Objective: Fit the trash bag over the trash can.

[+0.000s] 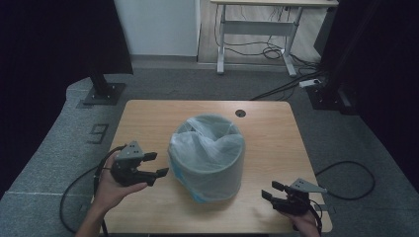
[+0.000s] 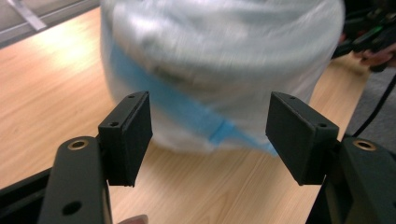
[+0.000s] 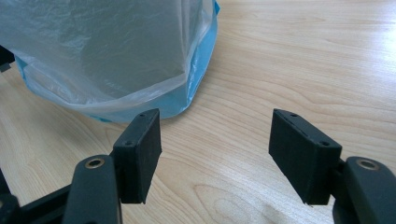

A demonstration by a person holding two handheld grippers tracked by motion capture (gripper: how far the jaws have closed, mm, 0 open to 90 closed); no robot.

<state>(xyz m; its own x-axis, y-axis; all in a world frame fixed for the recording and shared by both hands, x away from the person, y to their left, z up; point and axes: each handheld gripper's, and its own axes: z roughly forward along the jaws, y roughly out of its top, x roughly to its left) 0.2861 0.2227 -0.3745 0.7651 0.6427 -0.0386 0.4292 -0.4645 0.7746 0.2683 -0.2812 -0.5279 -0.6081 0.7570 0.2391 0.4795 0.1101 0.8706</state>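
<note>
A small round bin lined with a pale translucent bag stands in the middle of the wooden table. The bag hangs down over its outside, with a blue hem near the base. My left gripper hovers just left of the bin, jaws open and pointed at its side, nothing between them. In the left gripper view the bin looms close and blurred beyond the open left gripper. My right gripper rests near the front right corner, open and empty. The right gripper view has the bin's lower wall ahead of the right gripper.
A round cable hole sits near the table's far edge. Cables trail off both sides onto grey carpet. A white desk frame and dark stands are behind the table. Bare wood lies around the bin.
</note>
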